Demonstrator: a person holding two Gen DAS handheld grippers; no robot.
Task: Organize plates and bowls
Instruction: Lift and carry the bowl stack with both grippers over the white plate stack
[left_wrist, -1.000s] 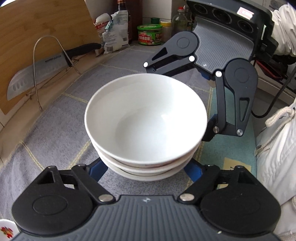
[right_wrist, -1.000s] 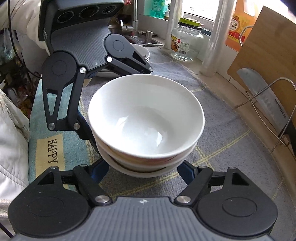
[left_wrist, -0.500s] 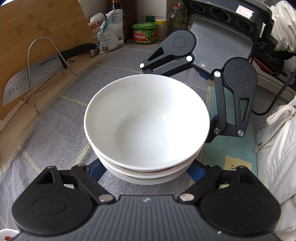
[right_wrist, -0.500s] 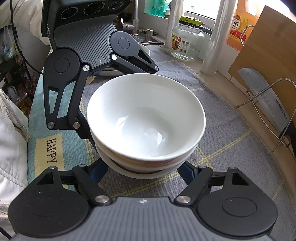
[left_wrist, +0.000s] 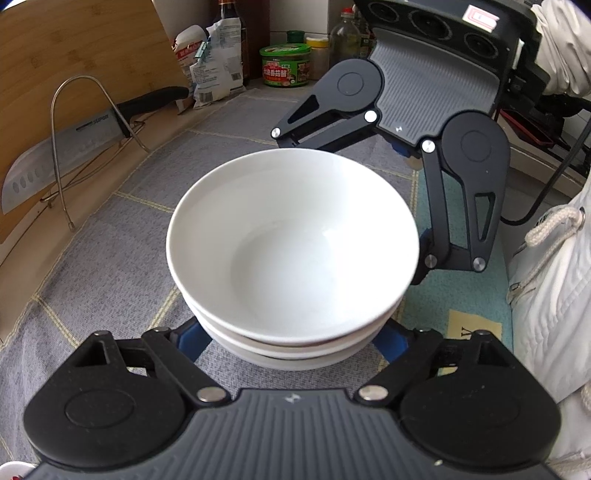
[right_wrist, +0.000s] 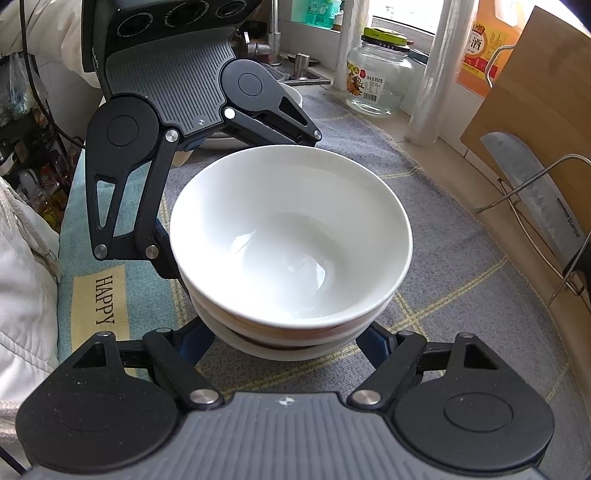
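A stack of three white bowls (left_wrist: 291, 243) (right_wrist: 291, 236) rests on the grey checked mat (left_wrist: 110, 236). Both grippers flank its base from opposite sides, facing each other. My left gripper (left_wrist: 288, 347) has the lowest bowl between its blue fingers (left_wrist: 188, 339), and its jaws are closing. My right gripper (right_wrist: 286, 343) also straddles the lowest bowl with its blue fingers (right_wrist: 376, 343), and its jaws are opening. The bowls' flare hides all the fingertips, so I see no pad pressing on the stack.
A wire rack (left_wrist: 92, 140) with a cleaver (right_wrist: 535, 199) and a wooden board (left_wrist: 66, 55) stand at the mat's far edge. Jars, bottles and packets (left_wrist: 284, 66) crowd one end. A glass jar (right_wrist: 376, 77) and more white dishes (right_wrist: 291, 96) sit at the other. A white sleeve (left_wrist: 546, 295) is close by.
The left gripper's blue fingers stand slightly wider apart around the stack than a second ago. The bowls and both hands have stayed where they were.
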